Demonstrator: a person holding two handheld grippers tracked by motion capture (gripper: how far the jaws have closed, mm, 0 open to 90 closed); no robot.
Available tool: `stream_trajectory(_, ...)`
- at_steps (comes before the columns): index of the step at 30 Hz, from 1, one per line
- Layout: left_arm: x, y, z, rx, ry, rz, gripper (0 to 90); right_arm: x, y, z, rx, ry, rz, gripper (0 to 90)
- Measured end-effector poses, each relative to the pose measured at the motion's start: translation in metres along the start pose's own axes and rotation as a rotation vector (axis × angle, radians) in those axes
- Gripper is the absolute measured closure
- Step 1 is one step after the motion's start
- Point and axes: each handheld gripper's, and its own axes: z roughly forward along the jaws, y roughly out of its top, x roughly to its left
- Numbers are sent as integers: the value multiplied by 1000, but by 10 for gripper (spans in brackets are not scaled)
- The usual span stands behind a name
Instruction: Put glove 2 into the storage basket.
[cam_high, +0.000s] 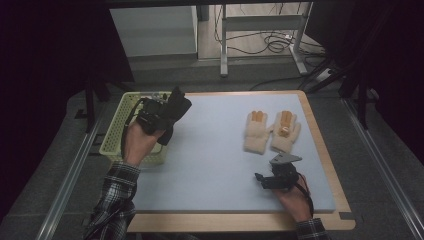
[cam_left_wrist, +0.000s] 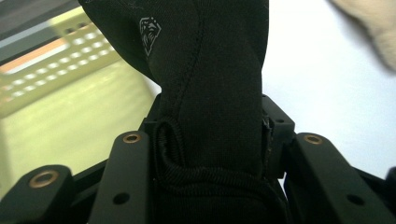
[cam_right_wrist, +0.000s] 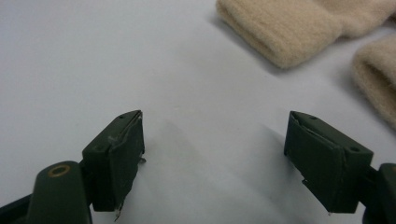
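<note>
Layout relative to the mat (cam_high: 220, 165) on the counter (cam_high: 327, 150). The basket (cam_high: 116, 131) stands at the mat's left edge, toward the far corner. A glove (cam_high: 176, 107), raised in the left gripper (cam_high: 155, 119), hangs over the mat's left edge, just right of the basket. A pair of gloves (cam_high: 271, 131) lies side by side on the mat's right half, toward the far side. The right gripper (cam_high: 265, 180) sits on the mat nearer the person than that pair, apart from it.

Black glove (cam_high: 178, 107), cream gloves (cam_high: 271, 131), yellow-green basket (cam_high: 116, 131)
</note>
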Motion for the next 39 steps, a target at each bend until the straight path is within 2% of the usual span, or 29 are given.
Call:
stream_trajectory(9,41,-18,-2,-4,50,-73,559,0,0,0,0,2,3,198)
stream_trajectory(16,69,-33,5,23,83,-125,556,0,0,0,0,3,2,198)
stream_trajectory(20,82,-39,13,52,102,-146,556,0,0,0,0,3,3,198)
stream_trajectory(28,104,-52,30,100,113,-192,551,0,0,0,-1,3,3,198)
stream_trajectory(34,116,-58,44,167,106,-202,548,0,0,0,-1,3,3,198)
stream_trajectory(39,125,-61,55,222,116,-227,540,0,0,0,-1,4,4,198)
